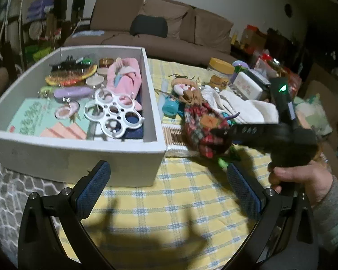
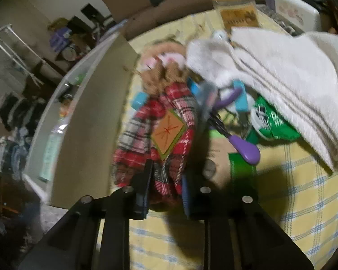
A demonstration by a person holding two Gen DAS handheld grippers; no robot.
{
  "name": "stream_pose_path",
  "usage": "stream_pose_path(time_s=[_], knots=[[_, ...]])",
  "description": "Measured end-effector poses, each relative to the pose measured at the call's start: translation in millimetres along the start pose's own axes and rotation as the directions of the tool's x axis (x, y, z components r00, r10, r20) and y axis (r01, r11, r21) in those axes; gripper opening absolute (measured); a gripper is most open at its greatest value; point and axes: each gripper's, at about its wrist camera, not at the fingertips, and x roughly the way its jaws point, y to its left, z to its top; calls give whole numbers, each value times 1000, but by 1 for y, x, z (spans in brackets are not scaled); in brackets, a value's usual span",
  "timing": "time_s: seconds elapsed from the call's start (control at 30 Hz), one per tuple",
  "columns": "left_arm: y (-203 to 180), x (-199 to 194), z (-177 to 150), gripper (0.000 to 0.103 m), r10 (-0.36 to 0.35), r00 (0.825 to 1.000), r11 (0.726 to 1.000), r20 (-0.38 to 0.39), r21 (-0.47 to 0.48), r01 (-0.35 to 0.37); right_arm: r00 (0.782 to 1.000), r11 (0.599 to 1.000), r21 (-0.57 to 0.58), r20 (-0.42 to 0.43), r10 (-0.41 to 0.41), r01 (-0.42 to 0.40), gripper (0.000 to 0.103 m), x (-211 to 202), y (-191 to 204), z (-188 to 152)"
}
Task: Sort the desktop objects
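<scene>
Clamped in the right gripper [image 2: 165,193] is the plaid doll [image 2: 160,126], just right of the white box [image 1: 78,157]; the left gripper [image 1: 169,180] is spread empty. Inside the box, a white ring holder [image 1: 112,114] and pink doll [image 1: 124,74] are seen. Beneath is a yellow checked cloth [image 1: 180,202], behind it a brown sofa [image 1: 157,18].
</scene>
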Motion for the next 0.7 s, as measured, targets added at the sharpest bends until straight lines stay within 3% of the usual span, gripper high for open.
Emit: stream_pose_path(time_s=[0.17, 0.23, 0.3, 0.4, 0.57, 0.67, 0.7], knots=[[-2, -1, 2, 103, -90, 995, 995, -37, -55, 88, 996, 996, -47, 61, 72, -69, 16, -45, 24, 18], [-1, -4, 6, 103, -161, 986, 981, -48, -116, 155, 992, 994, -59, 82, 100, -96, 16, -65, 36, 26], [4, -11, 14, 103, -257, 966, 947, -35, -209, 244, 985, 989, -66, 104, 136, -130, 16, -86, 50, 42], [13, -18, 26, 103, -358, 934, 885, -6, -322, 337, 975, 982, -75, 131, 182, -174, 16, -117, 66, 63], [30, -27, 52, 103, -496, 866, 745, 68, -480, 464, 963, 971, -152, 171, 208, -183, 16, -167, 94, 84], [34, -22, 69, 103, -565, 821, 658, 79, -557, 507, 957, 963, -193, 184, 226, -191, 16, -192, 111, 86], [36, -17, 74, 103, -601, 795, 608, 86, -597, 524, 953, 958, -207, 187, 240, -201, 16, -201, 117, 86]])
